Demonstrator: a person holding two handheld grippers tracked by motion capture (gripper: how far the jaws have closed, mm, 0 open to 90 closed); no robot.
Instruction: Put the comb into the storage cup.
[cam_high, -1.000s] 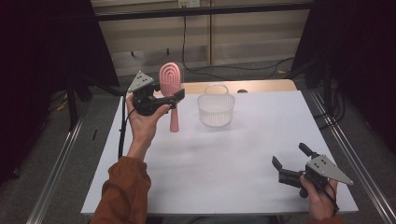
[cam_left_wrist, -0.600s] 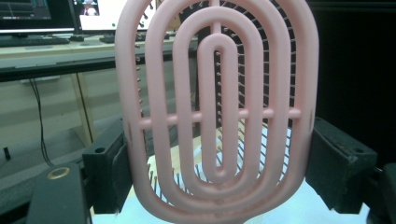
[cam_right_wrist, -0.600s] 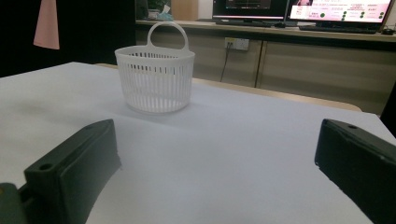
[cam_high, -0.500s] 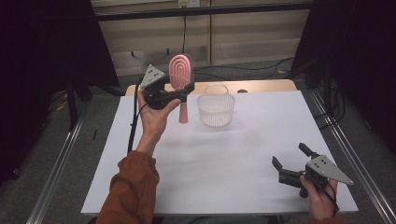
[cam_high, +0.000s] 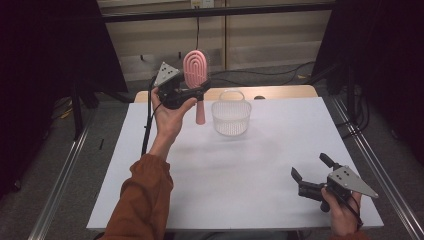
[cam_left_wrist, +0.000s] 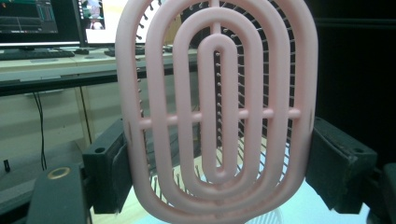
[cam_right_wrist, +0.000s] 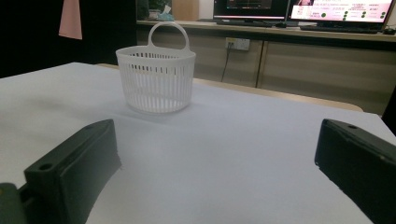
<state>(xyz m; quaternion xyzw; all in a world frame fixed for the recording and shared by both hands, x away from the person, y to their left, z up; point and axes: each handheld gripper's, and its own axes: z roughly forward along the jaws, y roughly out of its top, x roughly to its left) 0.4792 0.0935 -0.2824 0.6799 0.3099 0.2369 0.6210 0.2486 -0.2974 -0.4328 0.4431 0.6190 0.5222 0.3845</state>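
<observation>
The white tabletop (cam_high: 200, 175) carries a white slatted basket (cam_high: 231, 117) near its far edge. Just left of the basket, lifted above the tabletop, the left claw (cam_high: 197, 92) is clamped on an upright pink hairbrush (cam_high: 196, 75). The right claw (cam_high: 310, 172) rests wide open and empty at the near right corner.

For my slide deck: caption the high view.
Left gripper holds a pink brush upright beside the white basket.

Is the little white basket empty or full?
Empty: the white basket shows bare slatted walls, nothing inside. The pink brush is outside it.
</observation>
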